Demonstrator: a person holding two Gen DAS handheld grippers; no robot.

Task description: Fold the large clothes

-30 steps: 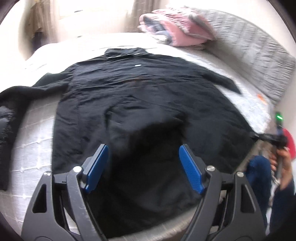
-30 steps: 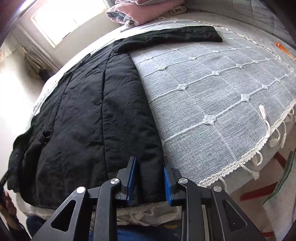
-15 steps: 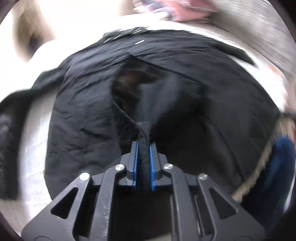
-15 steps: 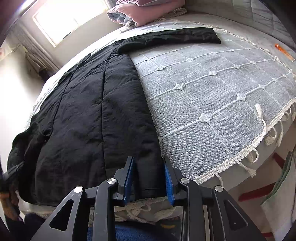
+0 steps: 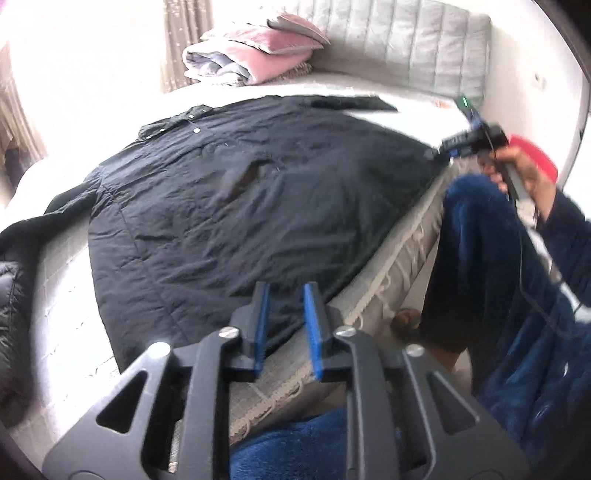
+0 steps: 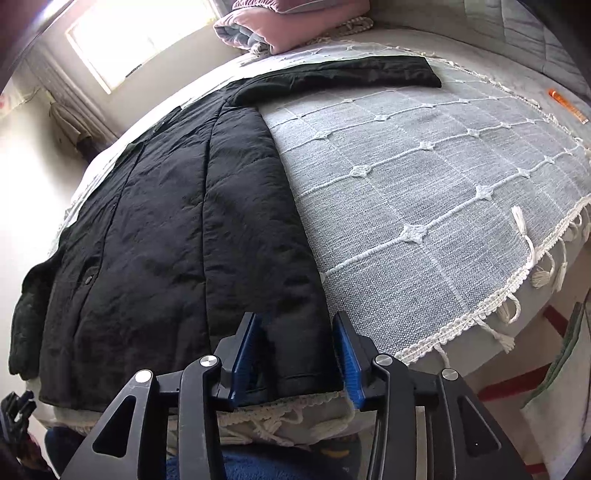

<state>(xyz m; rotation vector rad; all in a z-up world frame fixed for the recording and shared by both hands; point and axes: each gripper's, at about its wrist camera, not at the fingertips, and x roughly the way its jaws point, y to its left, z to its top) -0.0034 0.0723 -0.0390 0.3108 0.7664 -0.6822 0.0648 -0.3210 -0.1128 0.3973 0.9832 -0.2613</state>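
Half a second ago our left gripper (image 5: 284,325) had its fingers (image 5: 260,328) pinched tight on a raised ridge of the black coat (image 5: 240,206) near its middle. Now the fingers stand a little apart at the coat's hem, nothing clamped, and the ridge has dropped flat. The view has swung right, so we see the blue-clad legs (image 5: 476,236) and our right hand (image 5: 524,177).

Right gripper (image 6: 299,354): fingers have widened since then. They straddle the hem corner of the coat (image 6: 177,229) with a gap on both sides, no grip.

The coat lies spread flat on the bed (image 6: 424,177), collar toward the window (image 6: 140,33), one sleeve (image 6: 343,74) stretched out across the grey tasselled bedspread.

Count:
- one black coat
- one dark puffer garment (image 5: 9,310) at the bed's left edge
- one stack of pink-grey bedding (image 5: 251,55) beside the padded headboard (image 5: 402,40)
- one orange object (image 6: 567,105), too small to identify
- two grippers
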